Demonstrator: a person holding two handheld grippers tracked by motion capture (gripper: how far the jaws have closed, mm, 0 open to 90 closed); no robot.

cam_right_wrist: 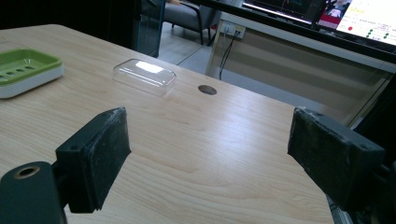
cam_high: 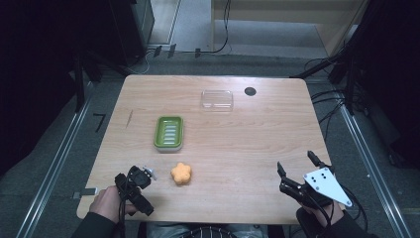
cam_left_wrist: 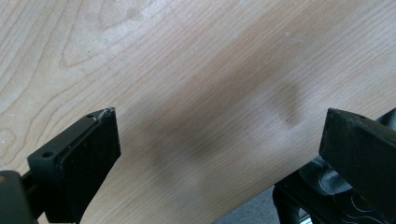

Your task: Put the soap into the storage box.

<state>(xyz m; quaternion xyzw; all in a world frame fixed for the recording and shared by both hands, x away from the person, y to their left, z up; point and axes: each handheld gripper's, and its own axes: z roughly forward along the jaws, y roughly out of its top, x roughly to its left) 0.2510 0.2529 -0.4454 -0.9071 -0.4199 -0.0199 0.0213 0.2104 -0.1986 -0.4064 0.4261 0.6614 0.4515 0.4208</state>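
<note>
Soap shaped like an orange flower [cam_high: 181, 173] lies loose on the wooden table [cam_high: 237, 144], just toward 6 o'clock of the green soap dish [cam_high: 169, 132], near it but not touching. A clear lid [cam_high: 217, 99] rests well apart toward 1 o'clock of the dish, close to the table's far edge, beside a dark cable hole [cam_high: 250, 91]. The left gripper [cam_high: 130, 191] hangs over the near edge at about 8 o'clock of the soap; its own view shows both jaws spread wide over bare wood with nothing between them. The right gripper [cam_high: 297, 171] waits at 3 o'clock of the soap, well apart, its jaws likewise wide apart and empty, facing the lid [cam_right_wrist: 145, 76] and dish [cam_right_wrist: 25, 70]. Judging from this, the work looks to be at its very start: nothing grasped yet. The next move likely calls for swinging the left gripper toward 2 o'clock, straddling the soap squarely and closing gently, since its lobed shape could slip.
</note>
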